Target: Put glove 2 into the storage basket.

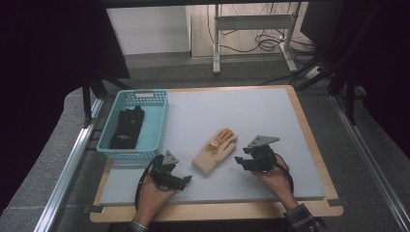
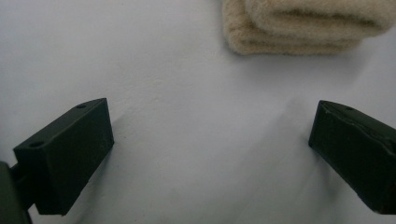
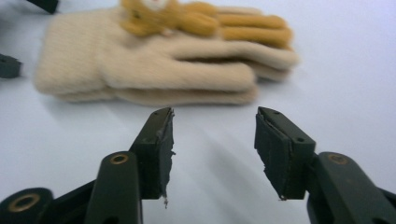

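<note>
A pair of cream knitted gloves with mustard-yellow fingers lies stacked flat in the middle of the grey mat. In the right gripper view the gloves lie just beyond my right gripper, whose jaws stand apart with only bare mat between them. In the high view that gripper sits just right of the gloves. My left gripper rests near the mat's front edge, left of the gloves. Its jaws stand wide open over the mat, and the gloves' cuff lies ahead of them.
A teal plastic basket stands at the mat's left edge with a black glove lying inside it. The mat covers a wooden tabletop. Metal rails run along both sides of the table.
</note>
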Demonstrator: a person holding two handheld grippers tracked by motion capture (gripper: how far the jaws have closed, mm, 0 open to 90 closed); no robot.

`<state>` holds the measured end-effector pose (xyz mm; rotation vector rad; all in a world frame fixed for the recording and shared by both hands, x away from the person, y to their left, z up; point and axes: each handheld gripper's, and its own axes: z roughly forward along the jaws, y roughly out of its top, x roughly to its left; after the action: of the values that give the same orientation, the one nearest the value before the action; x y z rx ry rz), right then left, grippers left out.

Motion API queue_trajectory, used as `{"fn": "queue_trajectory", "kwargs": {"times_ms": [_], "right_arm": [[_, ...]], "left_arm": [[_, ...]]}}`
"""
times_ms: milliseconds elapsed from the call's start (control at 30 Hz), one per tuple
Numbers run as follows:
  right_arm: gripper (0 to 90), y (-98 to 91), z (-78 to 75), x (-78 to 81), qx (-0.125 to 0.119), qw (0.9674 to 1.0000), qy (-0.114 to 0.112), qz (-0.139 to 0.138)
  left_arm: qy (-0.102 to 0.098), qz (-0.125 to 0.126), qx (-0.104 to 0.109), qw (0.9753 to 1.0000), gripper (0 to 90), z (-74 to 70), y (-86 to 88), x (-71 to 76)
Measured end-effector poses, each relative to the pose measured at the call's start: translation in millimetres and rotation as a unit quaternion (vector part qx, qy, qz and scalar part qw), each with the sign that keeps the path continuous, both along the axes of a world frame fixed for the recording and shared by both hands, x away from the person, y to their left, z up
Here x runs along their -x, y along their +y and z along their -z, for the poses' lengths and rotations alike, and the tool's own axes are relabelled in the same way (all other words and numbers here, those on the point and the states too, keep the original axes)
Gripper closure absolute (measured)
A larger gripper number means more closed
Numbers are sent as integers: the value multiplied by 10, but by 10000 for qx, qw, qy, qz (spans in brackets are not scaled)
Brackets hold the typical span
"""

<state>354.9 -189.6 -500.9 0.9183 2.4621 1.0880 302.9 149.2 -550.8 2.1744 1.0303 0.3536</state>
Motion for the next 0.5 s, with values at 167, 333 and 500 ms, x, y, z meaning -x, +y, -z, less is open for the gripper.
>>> {"fn": "queue_trajectory", "kwargs": {"times_ms": [167, 333, 500], "right_arm": [[396, -231, -16, -24, -43, 9996, -22, 272], [327, -423, -21, -30, -21, 9986, -55, 526], [263, -604, -28, -28, -28, 9969, -69, 779]], "left_arm": [[0, 1, -1, 10000, 2, 0, 0, 0], [1, 2, -1, 10000, 2, 0, 1, 0], [-1, 0, 0, 10000, 2, 0, 0, 0]]}}
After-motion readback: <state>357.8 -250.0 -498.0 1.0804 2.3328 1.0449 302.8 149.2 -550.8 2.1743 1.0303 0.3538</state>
